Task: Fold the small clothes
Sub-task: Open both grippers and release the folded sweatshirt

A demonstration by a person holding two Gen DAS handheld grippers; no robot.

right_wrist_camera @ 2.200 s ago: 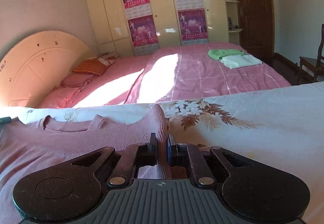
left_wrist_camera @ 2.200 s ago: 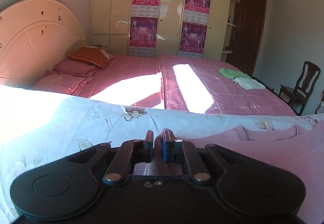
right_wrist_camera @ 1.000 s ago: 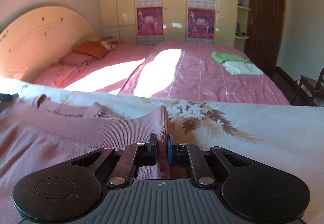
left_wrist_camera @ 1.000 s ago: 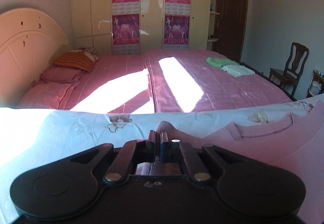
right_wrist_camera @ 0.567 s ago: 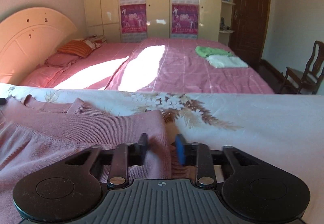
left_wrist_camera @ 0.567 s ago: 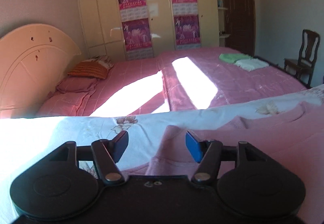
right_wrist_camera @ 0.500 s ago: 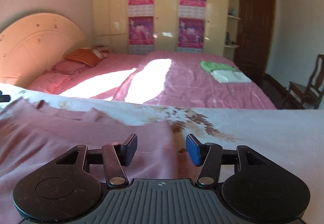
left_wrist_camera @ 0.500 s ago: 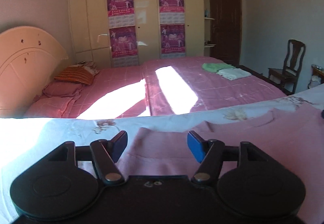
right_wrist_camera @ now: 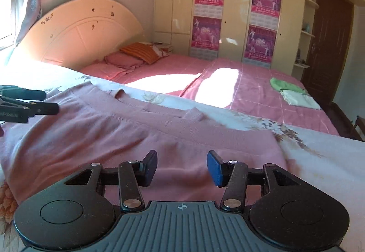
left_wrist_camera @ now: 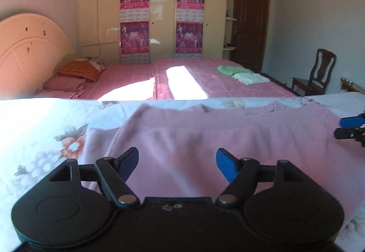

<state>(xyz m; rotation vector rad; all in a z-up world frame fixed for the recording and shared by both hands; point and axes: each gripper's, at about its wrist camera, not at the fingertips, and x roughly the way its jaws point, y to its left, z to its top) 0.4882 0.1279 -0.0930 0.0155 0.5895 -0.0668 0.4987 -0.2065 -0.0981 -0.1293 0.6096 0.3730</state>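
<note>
A pink knit sweater (left_wrist_camera: pixel 205 133) lies folded on the white floral sheet (left_wrist_camera: pixel 41 129), its neckline toward the far edge. It also shows in the right wrist view (right_wrist_camera: pixel 136 133). My left gripper (left_wrist_camera: pixel 177 162) is open and empty, held just above the sweater's near left part. My right gripper (right_wrist_camera: pixel 182 166) is open and empty above the sweater's near right part. The right gripper's fingers (left_wrist_camera: pixel 350 126) show at the right edge of the left wrist view. The left gripper's fingers (right_wrist_camera: pixel 29 101) show at the left edge of the right wrist view.
Beyond the sheet's far edge stands a pink bed (left_wrist_camera: pixel 216 83) with pillows (left_wrist_camera: pixel 75 76) and a cream headboard (left_wrist_camera: pixel 29 53). Folded green and white clothes (left_wrist_camera: pixel 241 74) lie on its right side. A wooden chair (left_wrist_camera: pixel 317 76) and a dark door (left_wrist_camera: pixel 251 31) stand at the right.
Both grippers opened and let go of the sweater, then drew back and rose. The sweater's folded-over part now lies flat on the sheet.
</note>
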